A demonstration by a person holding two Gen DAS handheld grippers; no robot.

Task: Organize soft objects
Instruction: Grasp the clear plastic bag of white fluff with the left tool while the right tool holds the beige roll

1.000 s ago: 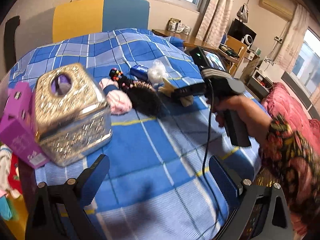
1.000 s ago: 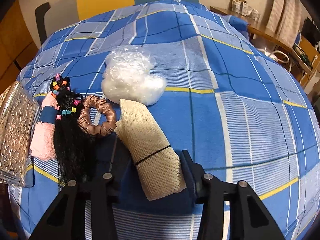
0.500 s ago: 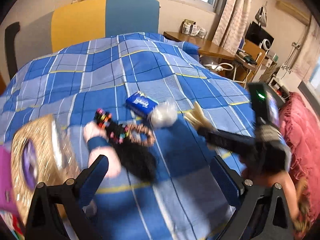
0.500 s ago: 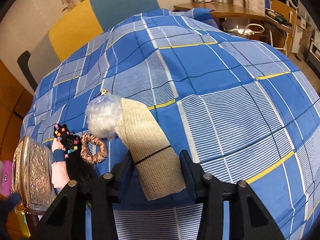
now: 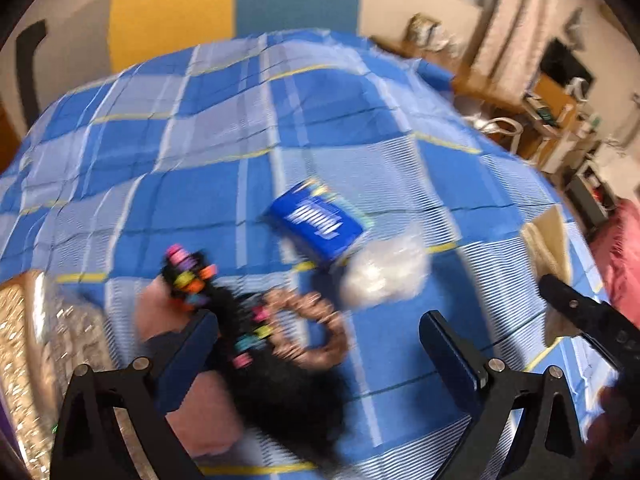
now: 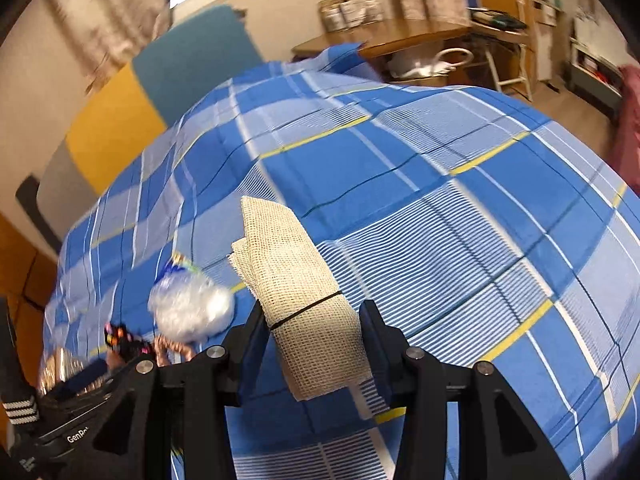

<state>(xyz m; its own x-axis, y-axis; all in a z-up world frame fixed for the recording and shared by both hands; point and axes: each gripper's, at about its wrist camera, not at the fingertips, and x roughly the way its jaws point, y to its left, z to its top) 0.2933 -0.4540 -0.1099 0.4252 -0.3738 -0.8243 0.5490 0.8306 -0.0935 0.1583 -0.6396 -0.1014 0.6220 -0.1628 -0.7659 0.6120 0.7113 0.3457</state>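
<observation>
A bed (image 6: 440, 184) under a blue plaid cover is filling both views, with a yellow and teal headboard (image 5: 224, 12) standing at its far end. At the left edge of the left wrist view a glittery gold box (image 5: 28, 344) is sitting on the cover, blurred by motion.

The right gripper (image 6: 314, 344) is pinching a folded beige mesh cloth (image 6: 296, 280) between its two fingers, which are pressing on the cloth's lower part just below a thin black band; the free end is sticking forward and up, clear of the bed. In the left wrist view the same cloth (image 5: 548, 240) is showing at the right edge, above the dark body of the right gripper.

The left gripper (image 5: 316, 344) is hanging over the cover with its jaws spread wide and nothing between them. A black hairpiece with coloured beads (image 5: 260, 344) is lying on the cover directly ahead of it, nearer the left finger (image 5: 184, 360), partly over a pink cloth with a blue band (image 5: 160, 320). A brown satin scrunchie (image 5: 316, 332) is lying against the right side of the hairpiece, between the two fingers in the view.

A crumpled clear plastic bundle (image 5: 384, 272) is lying just beyond the scrunchie, toward the right finger, and a blue packet (image 5: 320, 224) is sitting behind it, touching it. In the right wrist view the plastic bundle (image 6: 192, 308) is lying well to the left of the held cloth.
</observation>
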